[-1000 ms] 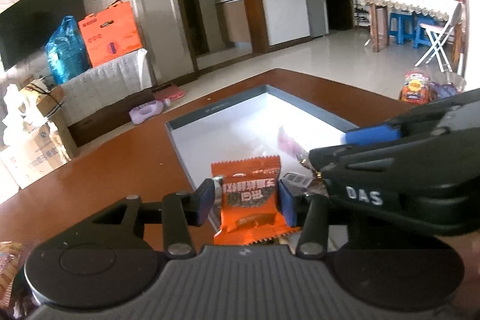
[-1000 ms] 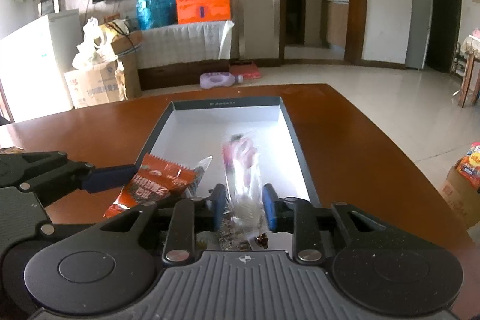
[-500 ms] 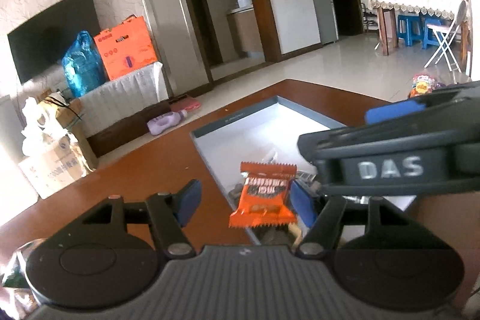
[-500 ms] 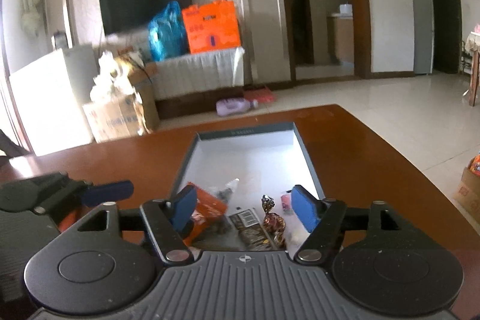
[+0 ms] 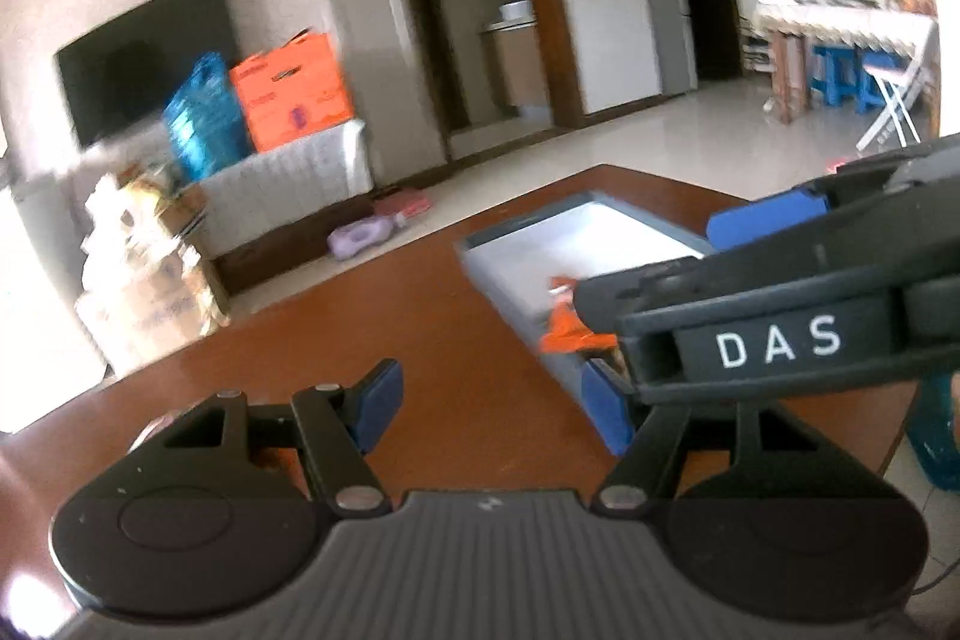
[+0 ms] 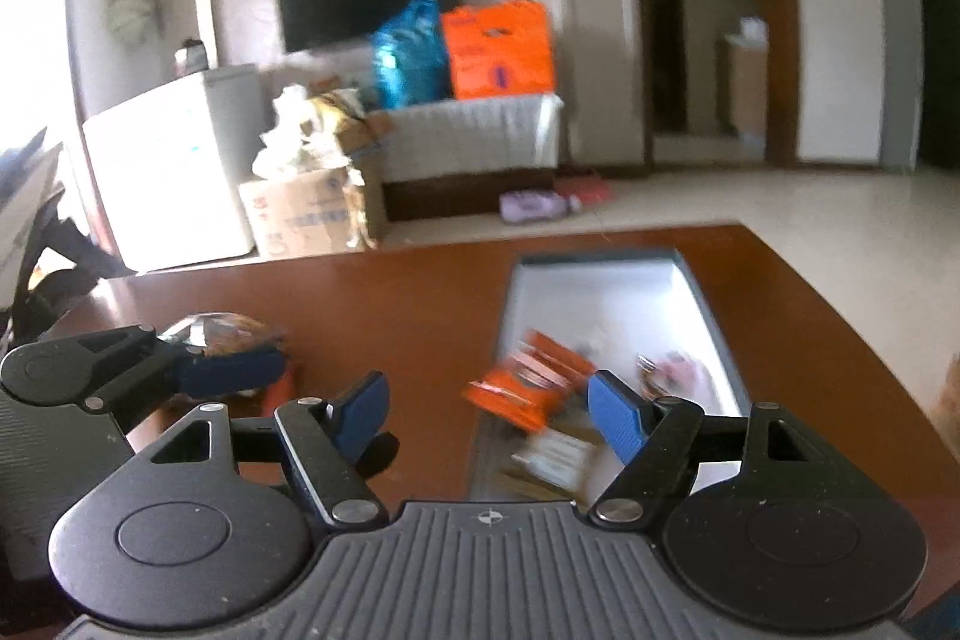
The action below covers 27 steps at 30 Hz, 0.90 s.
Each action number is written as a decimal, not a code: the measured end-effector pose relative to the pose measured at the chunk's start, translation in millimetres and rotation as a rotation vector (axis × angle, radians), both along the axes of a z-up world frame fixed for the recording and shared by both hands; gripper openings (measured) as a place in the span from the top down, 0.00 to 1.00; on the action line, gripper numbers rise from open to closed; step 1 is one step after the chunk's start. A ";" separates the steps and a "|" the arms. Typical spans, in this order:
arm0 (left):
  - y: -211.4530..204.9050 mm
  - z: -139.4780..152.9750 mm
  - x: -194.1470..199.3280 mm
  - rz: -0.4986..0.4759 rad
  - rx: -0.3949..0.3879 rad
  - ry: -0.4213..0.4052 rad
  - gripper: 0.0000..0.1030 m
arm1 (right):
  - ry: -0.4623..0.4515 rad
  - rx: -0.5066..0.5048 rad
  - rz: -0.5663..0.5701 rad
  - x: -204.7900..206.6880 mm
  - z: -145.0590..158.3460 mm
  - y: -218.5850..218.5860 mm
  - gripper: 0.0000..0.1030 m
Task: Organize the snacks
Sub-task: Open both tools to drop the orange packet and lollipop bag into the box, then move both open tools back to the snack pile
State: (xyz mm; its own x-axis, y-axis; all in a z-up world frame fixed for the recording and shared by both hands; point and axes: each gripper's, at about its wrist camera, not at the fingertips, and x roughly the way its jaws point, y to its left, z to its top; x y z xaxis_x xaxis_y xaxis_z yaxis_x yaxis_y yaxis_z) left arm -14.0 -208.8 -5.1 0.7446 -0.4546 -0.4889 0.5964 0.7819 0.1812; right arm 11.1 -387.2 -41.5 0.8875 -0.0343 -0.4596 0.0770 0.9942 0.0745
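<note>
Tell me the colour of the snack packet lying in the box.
Orange packet, with some white print; clearest in the right wrist view.

snacks motion-blurred, box partly hidden

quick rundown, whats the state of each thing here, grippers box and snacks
left gripper: open, nothing between its fingers
right gripper: open, nothing gripped
grey box: lidless, on the wooden table, far end bare
orange snack packet: released, lying in the box's near end, blurred
pink-wrapped candy: lying in the box beside the orange packet
shiny snack bag: on the table outside the box, not yet sorted
</note>
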 end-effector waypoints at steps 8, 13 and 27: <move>141.3 -12.3 20.9 0.135 0.026 0.018 0.36 | 0.073 -0.053 0.112 50.7 -14.5 107.1 0.29; 190.5 -15.8 47.0 0.211 0.041 -0.005 0.36 | 0.103 -0.054 0.172 83.8 -27.6 140.9 0.29; 227.7 -39.5 109.1 0.275 0.003 0.073 0.36 | 0.123 -0.070 0.199 94.2 -57.4 125.5 0.27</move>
State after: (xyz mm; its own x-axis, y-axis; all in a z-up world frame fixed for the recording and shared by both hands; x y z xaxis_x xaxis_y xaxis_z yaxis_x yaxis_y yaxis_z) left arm 95.1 18.9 -44.6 0.8023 -0.2389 -0.5470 0.3738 0.9156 0.1484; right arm 105.3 -261.7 -98.9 0.8175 0.1001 -0.5672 -0.1169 0.9931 0.0068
